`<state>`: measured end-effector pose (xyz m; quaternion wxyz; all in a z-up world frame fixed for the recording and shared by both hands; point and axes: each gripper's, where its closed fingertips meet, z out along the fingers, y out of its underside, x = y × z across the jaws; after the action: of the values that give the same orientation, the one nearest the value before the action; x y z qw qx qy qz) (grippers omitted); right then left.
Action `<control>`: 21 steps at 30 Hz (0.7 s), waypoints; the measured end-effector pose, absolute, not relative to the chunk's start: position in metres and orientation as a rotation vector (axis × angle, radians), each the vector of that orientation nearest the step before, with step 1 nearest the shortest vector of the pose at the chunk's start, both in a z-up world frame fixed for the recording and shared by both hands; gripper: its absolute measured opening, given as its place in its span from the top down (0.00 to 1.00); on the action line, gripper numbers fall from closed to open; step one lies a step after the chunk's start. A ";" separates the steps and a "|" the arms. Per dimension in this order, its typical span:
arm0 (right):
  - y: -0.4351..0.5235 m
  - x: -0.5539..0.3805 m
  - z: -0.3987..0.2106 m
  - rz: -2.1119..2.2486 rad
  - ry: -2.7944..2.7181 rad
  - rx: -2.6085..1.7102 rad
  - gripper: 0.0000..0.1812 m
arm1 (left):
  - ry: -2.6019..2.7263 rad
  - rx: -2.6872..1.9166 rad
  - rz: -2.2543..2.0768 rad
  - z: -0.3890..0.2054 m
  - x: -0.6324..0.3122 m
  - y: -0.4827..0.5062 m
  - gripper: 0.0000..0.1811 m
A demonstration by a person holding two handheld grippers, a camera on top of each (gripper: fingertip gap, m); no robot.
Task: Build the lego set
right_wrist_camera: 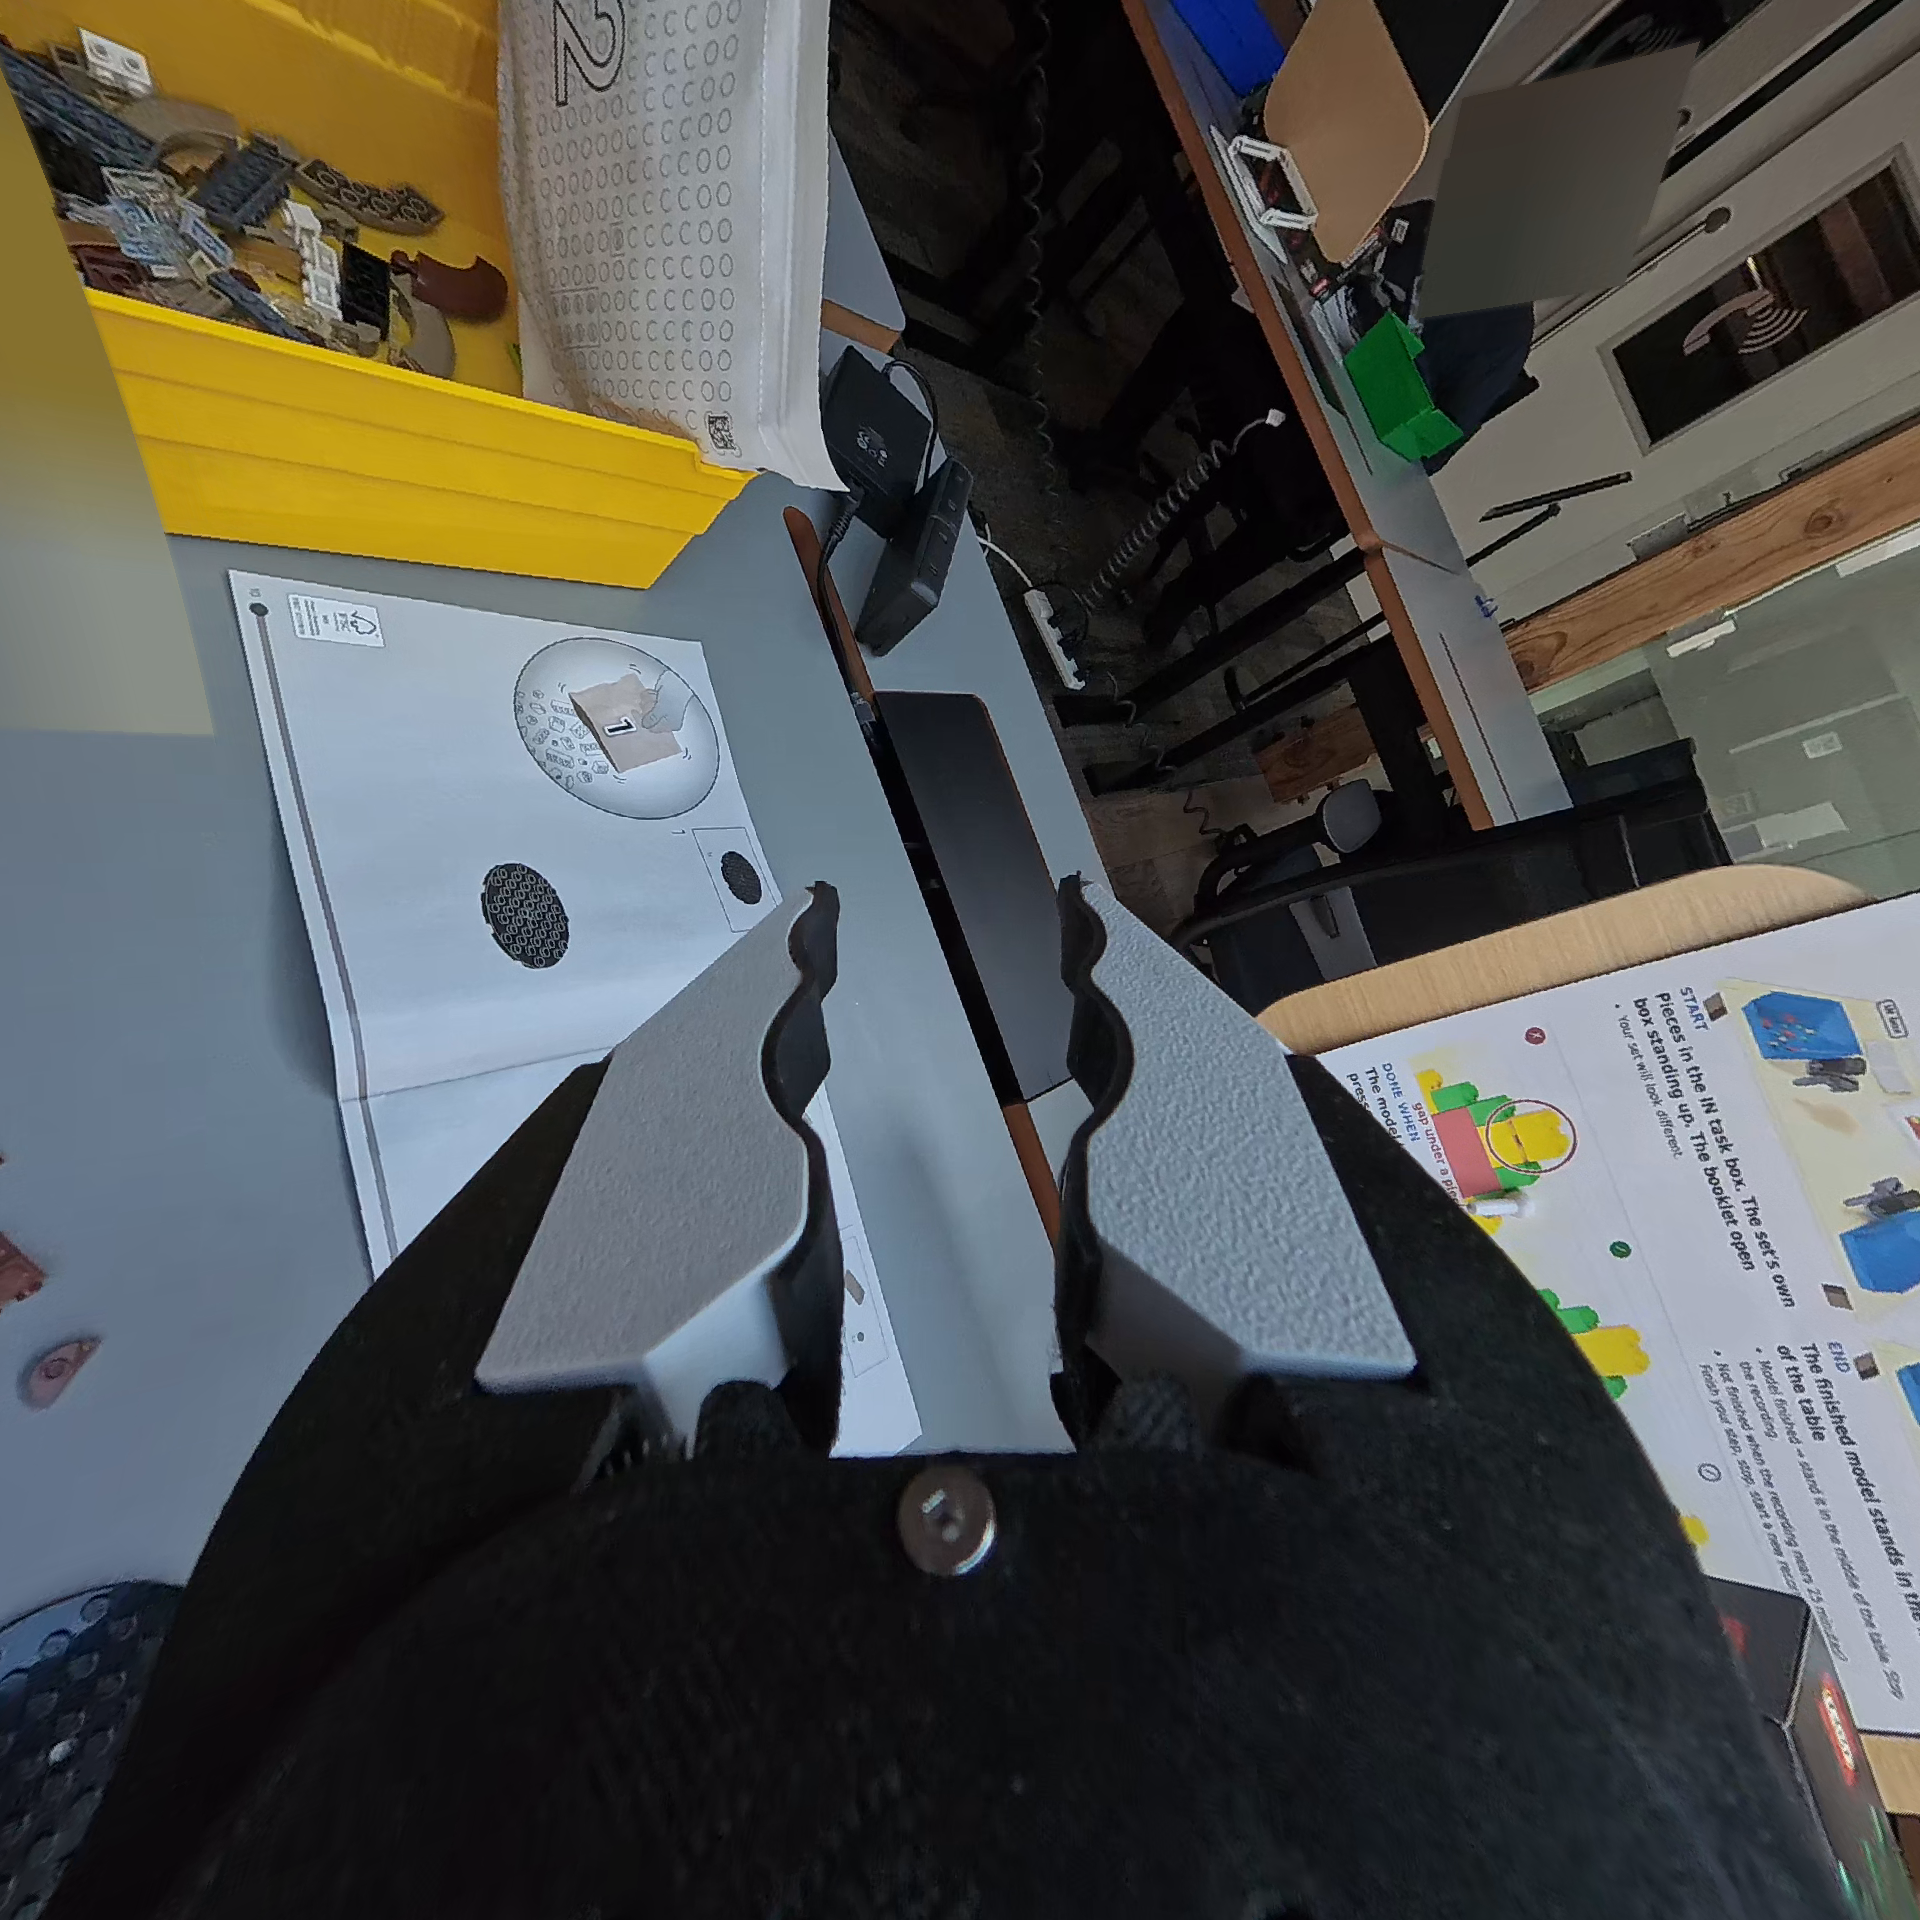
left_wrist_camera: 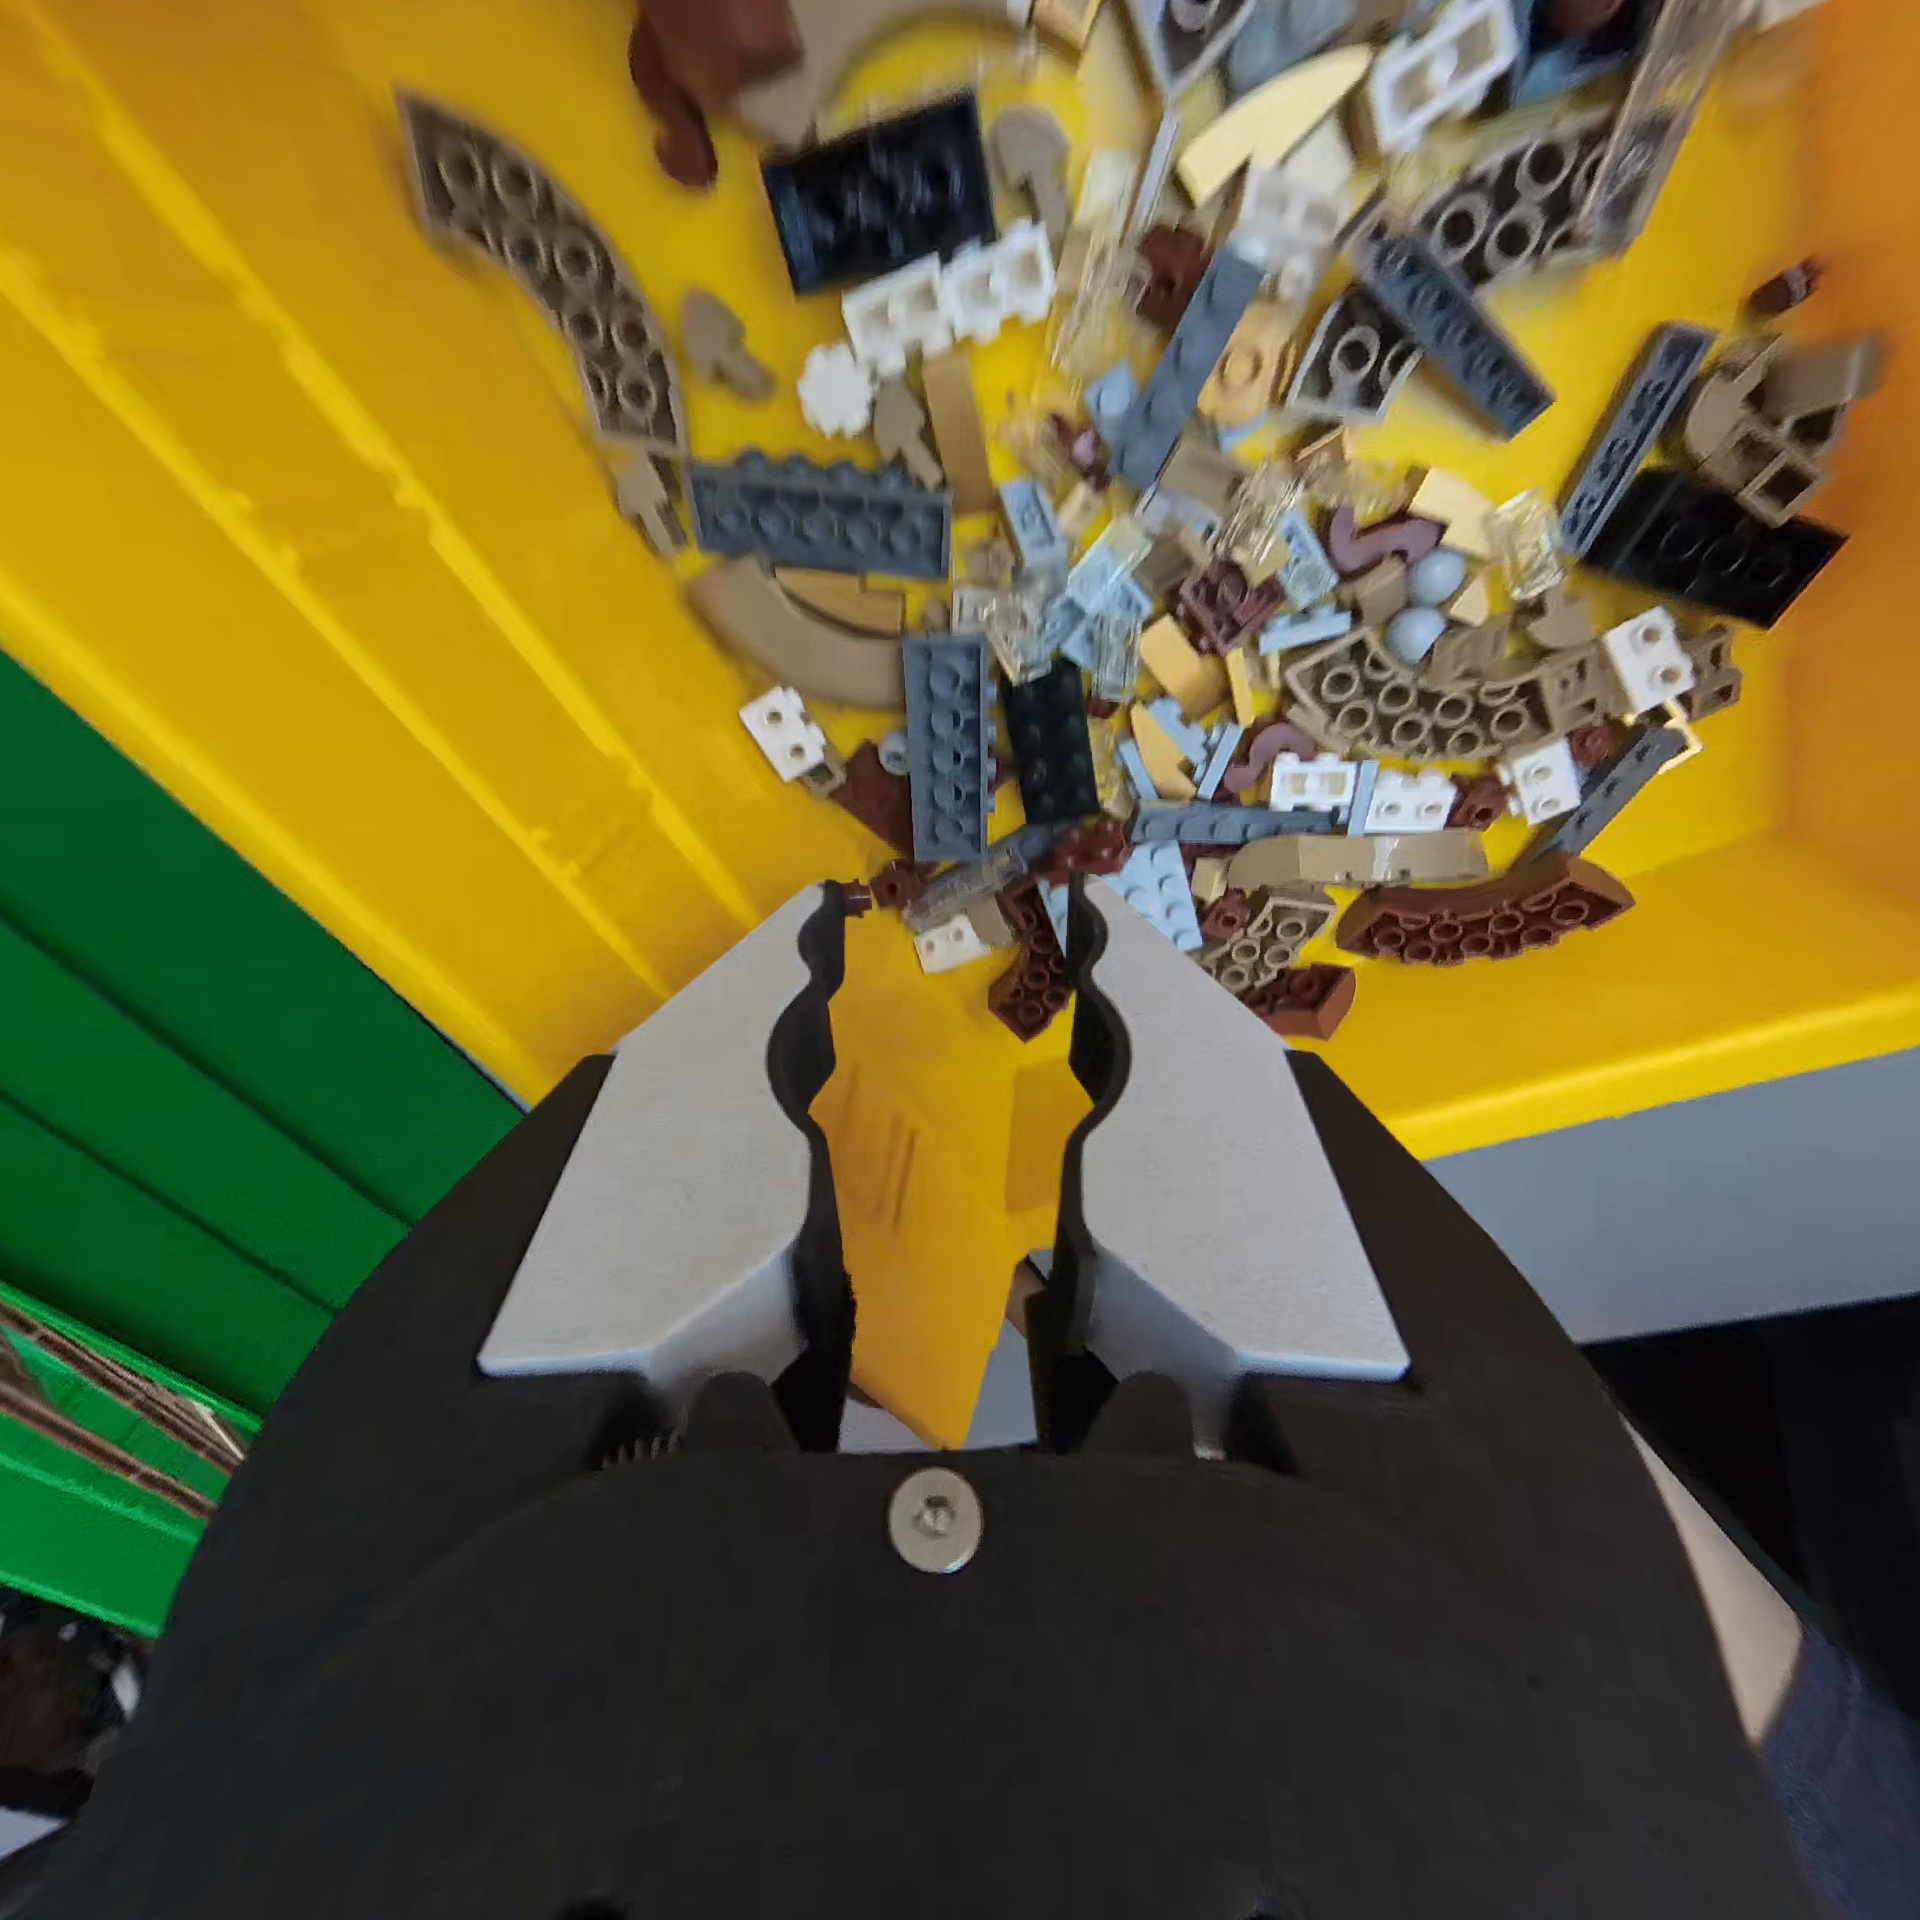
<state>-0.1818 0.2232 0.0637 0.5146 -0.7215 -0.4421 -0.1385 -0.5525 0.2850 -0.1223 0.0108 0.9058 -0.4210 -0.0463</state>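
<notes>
Both grippers are spread, holding nothing: the left gripper hovers over loose bricks in the yellow bin, picking; next, close on one piece just ahead. The right gripper waits above the instruction booklet.

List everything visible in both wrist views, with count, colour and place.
Plastic bin: one, yellow, on the grey table, beside a green bin.
Loose lego pieces: many, tan, grey, black, white, reddish-brown and clear, piled in the yellow bin.
Green bin: one, left of the yellow bin.
Paper bag: one, white, dotted print, leaning in the yellow bin.
Instruction booklet: one, white, open on the grey table.
Round studded plate: one, black, table's near left.
Small brown pieces: two, table's left edge.
Printed sheet: one, colourful, right.
Left gripper: open, above the pile.
Right gripper: open, empty, over the table.
</notes>
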 end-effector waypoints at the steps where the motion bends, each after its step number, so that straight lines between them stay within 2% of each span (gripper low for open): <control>1: 0.224 -0.182 0.062 -0.336 -1.067 -1.737 0.76 | -1.272 2.817 -0.130 -0.124 -0.554 0.281 0.80; 10: 0.224 -0.184 0.057 -0.344 -1.089 -1.751 0.76 | -1.027 2.782 0.027 -0.141 -0.541 0.269 0.70; 14: 0.224 -0.183 0.057 -0.344 -1.090 -1.752 0.76 | -0.999 2.782 0.023 -0.145 -0.540 0.270 0.75; 16: 0.224 -0.183 0.057 -0.344 -1.089 -1.754 0.76 | -0.982 2.760 0.084 -0.147 -0.534 0.267 0.88; 21: 0.224 -0.184 0.056 -0.343 -1.095 -1.756 0.76 | -1.023 2.746 0.123 -0.143 -0.526 0.263 0.94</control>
<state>-0.1837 0.2237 0.0558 0.4984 -0.7257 -0.4526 -0.1417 -0.5262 0.2632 -0.1433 0.1042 0.9311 -0.3470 0.0418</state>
